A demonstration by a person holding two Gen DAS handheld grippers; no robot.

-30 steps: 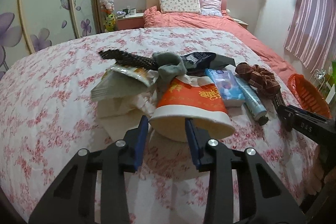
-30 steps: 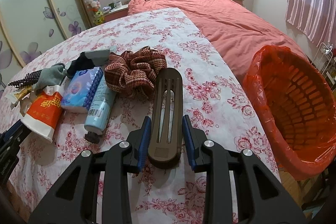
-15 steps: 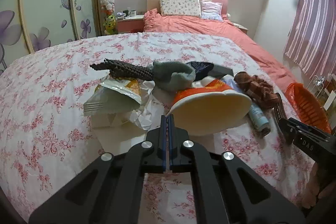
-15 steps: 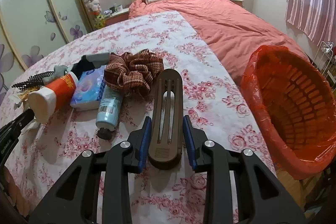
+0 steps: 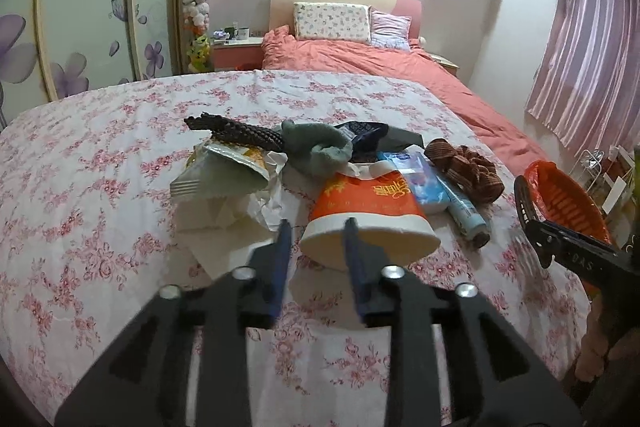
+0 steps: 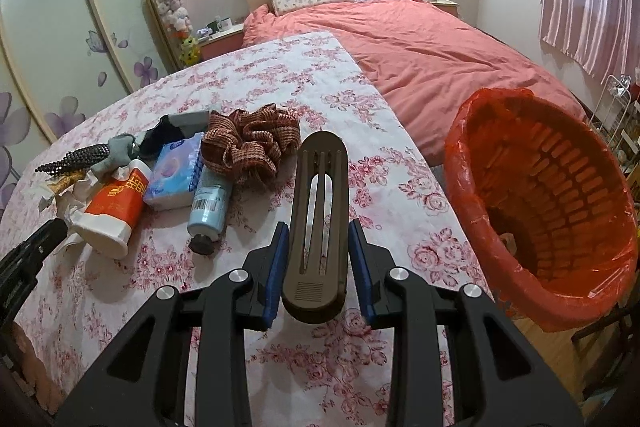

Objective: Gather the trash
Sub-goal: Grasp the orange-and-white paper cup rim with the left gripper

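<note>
An orange and white paper cup [image 5: 370, 215] lies on its side on the floral bedspread, also in the right wrist view [image 6: 114, 213]. My left gripper [image 5: 316, 239] is open just in front of its rim, not holding it. My right gripper [image 6: 318, 251] is shut on a long brown slotted clip [image 6: 318, 211], held above the bed near the orange-lined trash basket [image 6: 540, 203]. A crumpled snack bag with white paper [image 5: 224, 183] lies left of the cup.
Beside the cup lie a blue tissue pack [image 6: 174, 173], a light-blue tube [image 6: 208, 203], a brown scrunchie [image 6: 250, 145], a grey sock [image 5: 320, 147] and a black hairbrush [image 5: 236, 131]. The bed's right edge drops beside the basket [image 5: 568, 203].
Half a second ago my left gripper was shut with the cup lifted and tilted. Now it is open and the cup lies on the bed. My right gripper keeps hold of the clip.
</note>
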